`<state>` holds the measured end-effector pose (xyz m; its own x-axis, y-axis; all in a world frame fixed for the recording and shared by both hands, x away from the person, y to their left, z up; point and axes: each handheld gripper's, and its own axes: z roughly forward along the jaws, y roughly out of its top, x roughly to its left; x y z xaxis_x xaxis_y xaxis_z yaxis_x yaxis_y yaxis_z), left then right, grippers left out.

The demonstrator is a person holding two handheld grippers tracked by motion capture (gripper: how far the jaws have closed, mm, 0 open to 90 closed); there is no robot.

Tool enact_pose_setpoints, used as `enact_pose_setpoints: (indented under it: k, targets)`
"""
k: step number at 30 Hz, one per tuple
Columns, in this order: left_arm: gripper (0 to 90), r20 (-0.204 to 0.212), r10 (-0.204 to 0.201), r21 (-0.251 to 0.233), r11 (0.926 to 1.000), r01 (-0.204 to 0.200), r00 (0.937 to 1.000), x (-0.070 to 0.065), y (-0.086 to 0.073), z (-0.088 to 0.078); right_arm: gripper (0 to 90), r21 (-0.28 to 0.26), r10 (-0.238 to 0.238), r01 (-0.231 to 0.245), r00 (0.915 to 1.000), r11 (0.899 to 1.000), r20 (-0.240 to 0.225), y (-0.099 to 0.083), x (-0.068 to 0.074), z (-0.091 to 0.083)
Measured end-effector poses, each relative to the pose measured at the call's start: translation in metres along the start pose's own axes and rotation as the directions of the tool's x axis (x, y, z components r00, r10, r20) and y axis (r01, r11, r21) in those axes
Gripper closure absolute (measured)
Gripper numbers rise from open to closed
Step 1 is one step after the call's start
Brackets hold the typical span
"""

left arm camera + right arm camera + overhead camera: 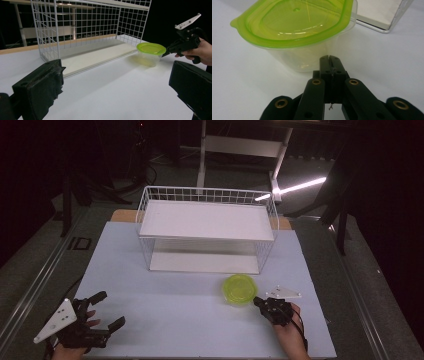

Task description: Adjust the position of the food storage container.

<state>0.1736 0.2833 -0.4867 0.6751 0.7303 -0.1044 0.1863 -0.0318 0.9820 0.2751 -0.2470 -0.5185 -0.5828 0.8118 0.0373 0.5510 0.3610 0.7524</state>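
1. A clear plastic tub with a lime-green lid (239,289) stands on the table at about 4 o'clock from the table's centre in the high view, just in front of the rack's right corner. Nothing can be made out inside it – the walls look see-through and bare.
2. The right gripper (258,301) sits at 5 o'clock of the tub, its jaws pressed flat together with nothing between them. In the right gripper view the closed tips (329,58) lie against the tub's clear wall under the lid rim; whether they truly touch it I cannot tell.
3. The left gripper (107,310) rests near the table's 7 o'clock corner, well apart from the tub, its jaws spread wide and holding nothing. In the left gripper view the tub (150,53) shows at 2 o'clock beyond the two black pads (40,87).
4. A white wire rack (207,227) stands at 12 o'clock on the table – two white shelf boards, upper and lower, both bare.
5. The table (165,315) has a pale, plain top with a wooden edge showing behind the rack.
6. The room around is dark; a white frame stand (240,150) is at 12 o'clock and a bright strip of light (300,186) at 1 o'clock.
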Motion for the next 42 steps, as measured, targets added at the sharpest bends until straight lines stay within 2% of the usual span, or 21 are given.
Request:
enact_pose_setpoints:
  k: [4,12,14,17,22,32,37,42]
  targets:
    - [0.3,-0.001,-0.001,-0.002,1.0,0.001,1.0,0.0,0.0,0.0,90.0,0.013,-0.012,0.012,0.9998,1.0,0.018,0.0,-0.002,0.001]
    - [0.3,-0.001,-0.003,0.001,1.0,0.003,1.0,0.001,0.0,0.0,90.0,0.018,0.008,-0.009,0.9983,1.0,0.058,0.003,-0.015,0.01]
    - [0.3,-0.001,0.0,0.002,1.0,0.0,1.0,0.0,0.0,0.0,90.0,0.018,0.02,-0.021,0.9988,1.0,0.045,0.004,-0.015,0.012]
    - [0.3,-0.001,-0.002,0.002,1.0,0.002,1.0,0.0,-0.001,0.0,90.0,0.022,0.013,-0.014,0.9991,1.0,0.04,0.004,-0.012,0.014]
    - [0.3,-0.001,-0.002,0.001,1.0,0.002,1.0,0.0,-0.001,0.0,90.0,0.013,0.017,-0.017,0.9998,1.0,-0.011,0.004,-0.002,0.015]
    - [0.3,-0.001,-0.001,0.001,1.0,0.001,1.0,-0.001,-0.001,0.0,90.0,0.018,0.006,-0.005,0.9972,1.0,-0.075,0.006,0.015,0.018]
    - [0.3,0.001,0.0,-0.001,1.0,0.0,1.0,-0.001,0.0,0.0,90.0,0.03,-0.024,0.026,0.9974,0.999,-0.067,0.006,0.018,0.019]
    - [0.3,-0.001,0.0,-0.003,1.0,0.0,1.0,0.0,0.0,-0.001,90.0,0.025,-0.012,0.012,0.9993,1.0,-0.035,0.008,0.007,0.018]
